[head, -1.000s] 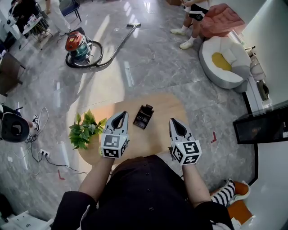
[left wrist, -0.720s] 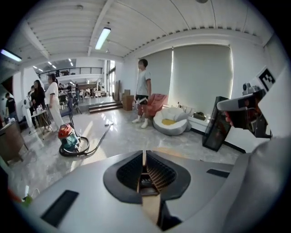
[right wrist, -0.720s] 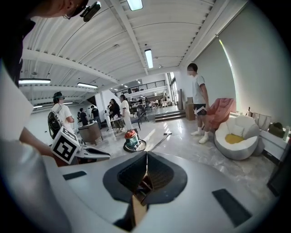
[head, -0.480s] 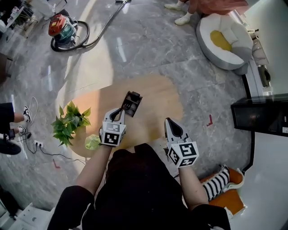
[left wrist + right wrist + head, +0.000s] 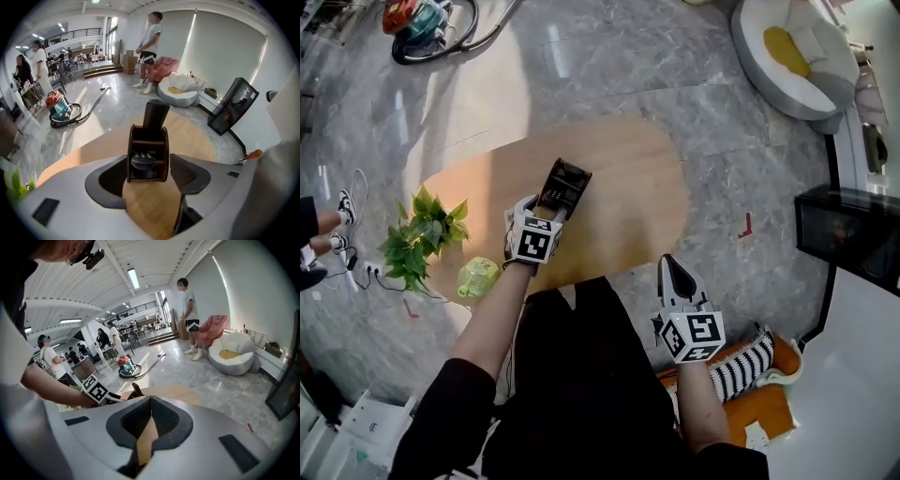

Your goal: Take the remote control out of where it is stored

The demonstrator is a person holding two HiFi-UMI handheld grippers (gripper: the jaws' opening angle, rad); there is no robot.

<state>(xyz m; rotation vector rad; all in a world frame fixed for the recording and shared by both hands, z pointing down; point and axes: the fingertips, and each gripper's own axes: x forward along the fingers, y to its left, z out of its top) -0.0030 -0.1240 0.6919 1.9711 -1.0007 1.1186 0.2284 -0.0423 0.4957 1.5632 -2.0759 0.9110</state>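
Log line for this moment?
left hand-held gripper: opening, remote holder between jaws | right hand-held gripper: shut, empty | remote control: in holder

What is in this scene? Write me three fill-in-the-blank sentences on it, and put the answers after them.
1. The dark brown compartmented holder stands on the oval, light ____ table.
2. The right gripper has its jaws ____.
3. The red and teal vacuum cleaner stands on the grey marble ____.
Missing words: wooden; shut; floor.
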